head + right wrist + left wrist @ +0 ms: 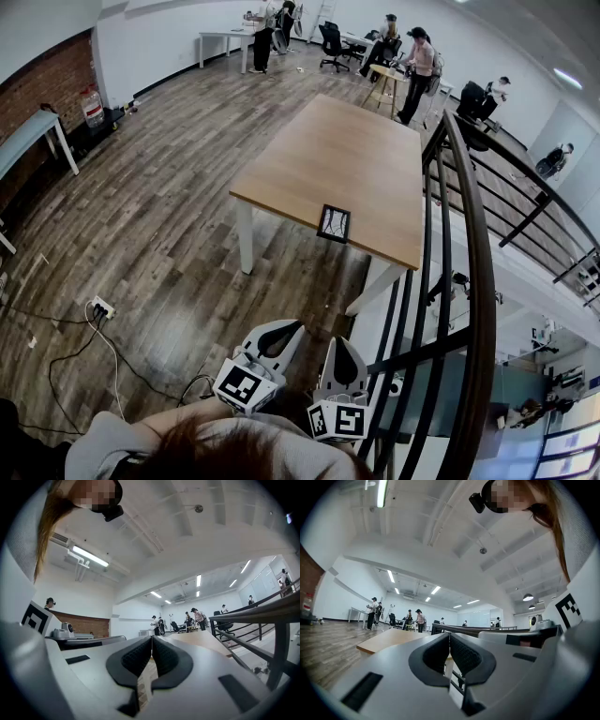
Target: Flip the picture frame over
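While I looked down through the head view, the picture frame (334, 223) was on the wooden desk (347, 141), close to the desk's near edge and toward its right side. It had a dark border and a light middle, and I could not tell if it lay flat or stood up. My left hand-held gripper (284, 328) and my right hand-held gripper (343, 343) were side by side near my body, above the wooden floor (159, 234), well apart from the desk and the frame. A dark railing (469, 281) ran along the right, and a white power strip (101, 307) lay on the floor at the left. Several people (417, 56) stood at the far end of the room.

In the left gripper view, the left hand-held gripper (449, 641) pointed level with its jaws together and nothing between them. The corner of the desk (389, 639) appeared beyond it.

In the right gripper view, the right hand-held gripper (152, 646) also pointed level, its jaws closed on nothing. The desk (197, 639) showed ahead, and the railing (262, 613) passed at the right.
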The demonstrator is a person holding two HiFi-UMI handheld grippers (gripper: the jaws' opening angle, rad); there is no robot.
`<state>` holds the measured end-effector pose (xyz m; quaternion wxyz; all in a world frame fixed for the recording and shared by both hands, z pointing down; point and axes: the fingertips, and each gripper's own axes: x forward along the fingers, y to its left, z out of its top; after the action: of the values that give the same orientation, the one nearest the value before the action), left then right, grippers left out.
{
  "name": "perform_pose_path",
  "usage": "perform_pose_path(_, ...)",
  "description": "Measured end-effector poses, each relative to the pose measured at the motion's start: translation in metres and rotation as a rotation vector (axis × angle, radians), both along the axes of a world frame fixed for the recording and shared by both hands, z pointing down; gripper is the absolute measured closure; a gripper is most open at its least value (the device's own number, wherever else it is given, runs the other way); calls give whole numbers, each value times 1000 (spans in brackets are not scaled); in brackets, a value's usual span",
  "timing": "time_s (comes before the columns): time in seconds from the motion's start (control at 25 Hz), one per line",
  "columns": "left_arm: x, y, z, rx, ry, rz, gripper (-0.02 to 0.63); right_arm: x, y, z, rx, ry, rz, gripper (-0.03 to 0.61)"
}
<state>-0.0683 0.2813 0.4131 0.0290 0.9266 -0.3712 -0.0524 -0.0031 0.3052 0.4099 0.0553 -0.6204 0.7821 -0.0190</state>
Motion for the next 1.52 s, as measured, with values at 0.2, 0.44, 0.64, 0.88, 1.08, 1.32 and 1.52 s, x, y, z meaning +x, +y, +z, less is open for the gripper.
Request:
perform_pose_path(0.2,3,-27,-2,15,14,-14,606,6,-20,-4,30,12,2,565)
perform_pose_path(0.44,8,-61,-3,32,28,-17,606,13,-53,-3,32,26,8,565)
perform_pose_path(0.64,20,-114,1,38,28,-8,606,19,-108,2,29,37,4,565)
perform_pose_path(0.88,35,-209,-2,37,23,-6,606,37,-201,-2,29,23,20,565)
perform_pose_path(1.08,49,-285,-10,49,19,23,606,52,-274,-12,46,14,58,565)
perform_pose_path(1.32,70,-358,-9,48,5,63,606,69,-348,-10,37,7,100,565)
perform_pose_path(1.52,85,-391,0,5,-8,72,606,82,-377,-2,-2,-4,105,565)
